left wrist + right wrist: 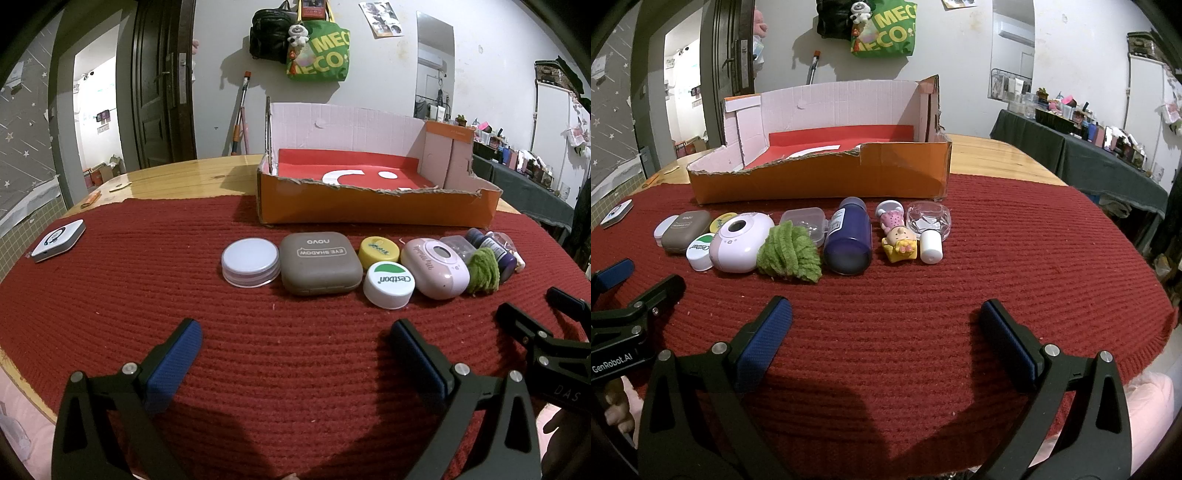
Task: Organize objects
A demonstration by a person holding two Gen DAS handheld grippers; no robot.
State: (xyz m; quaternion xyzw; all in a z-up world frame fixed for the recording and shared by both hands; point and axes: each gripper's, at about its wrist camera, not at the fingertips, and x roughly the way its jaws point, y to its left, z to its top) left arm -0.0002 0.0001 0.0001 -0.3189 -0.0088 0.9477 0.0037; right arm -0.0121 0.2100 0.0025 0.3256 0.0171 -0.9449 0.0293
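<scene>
A row of small items lies on the red knitted mat (147, 314) before an orange cardboard box (369, 210). From the left: a clear round jar (250, 261), a grey eye-shadow case (319, 263), a yellow lid (379, 252), a white Cestbon cap (389, 284), a pink device (434, 267), a green yarn tuft (788, 253), a dark blue bottle (849, 236), a doll figure (899, 238), a white cap (931, 251) and a clear dish (929, 219). My left gripper (295, 341) is open short of the grey case. My right gripper (885, 317) is open short of the bottle.
A white square gadget (59, 240) lies at the mat's far left. The box (820, 177) has a torn front wall and a red floor. Behind it are wooden tabletop (184, 173), a wall with hanging bags, and a cluttered dark side table (1108, 147) at right.
</scene>
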